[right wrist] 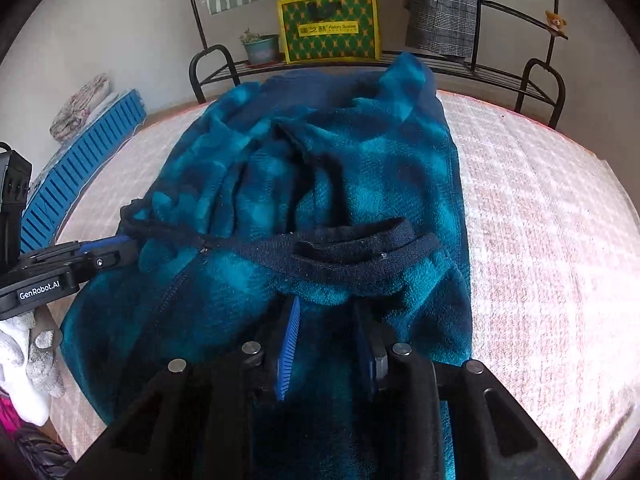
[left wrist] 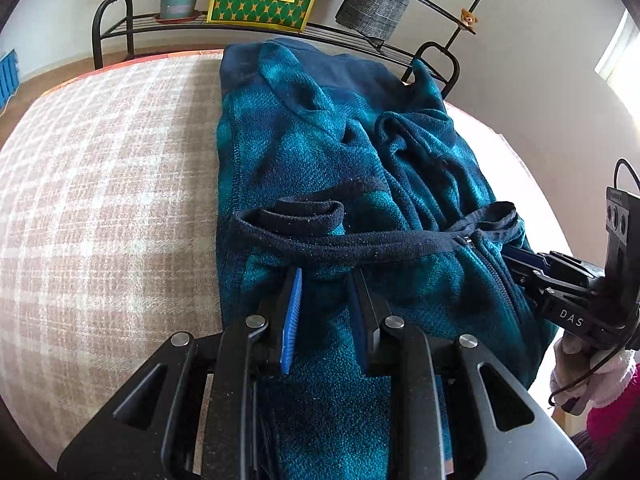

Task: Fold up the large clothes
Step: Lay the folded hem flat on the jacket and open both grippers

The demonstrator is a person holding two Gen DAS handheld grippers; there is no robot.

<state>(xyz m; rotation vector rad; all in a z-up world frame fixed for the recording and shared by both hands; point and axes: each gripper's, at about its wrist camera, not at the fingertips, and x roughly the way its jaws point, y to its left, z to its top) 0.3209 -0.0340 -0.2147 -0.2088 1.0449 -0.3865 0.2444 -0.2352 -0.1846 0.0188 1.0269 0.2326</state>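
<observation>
A teal-and-navy plaid fleece jacket (left wrist: 320, 152) lies in a long, narrow bundle down the middle of a surface covered in a pink-and-white checked cloth (left wrist: 100, 200), its far end reaching the far edge by a black metal rack (left wrist: 120, 28). The sides look already brought in, so the length probably has to be folded next.

Both grippers sit at the near end of the jacket, side by side. The left gripper (left wrist: 326, 280) has teal fleece filling the gap between its blue pads, just under the dark navy hem band (left wrist: 340, 240) that lies doubled across the bundle; it looks clamped on that near edge. The right gripper (right wrist: 326, 308) likewise has fleece bunched between its fingers below the band, and appears to grip it, though the pads' contact is partly hidden by fabric.

Holding the near edge at two spaced points would let the person lift it evenly and carry it toward the far edge without the zipper (right wrist: 176, 280) side sagging.
</observation>
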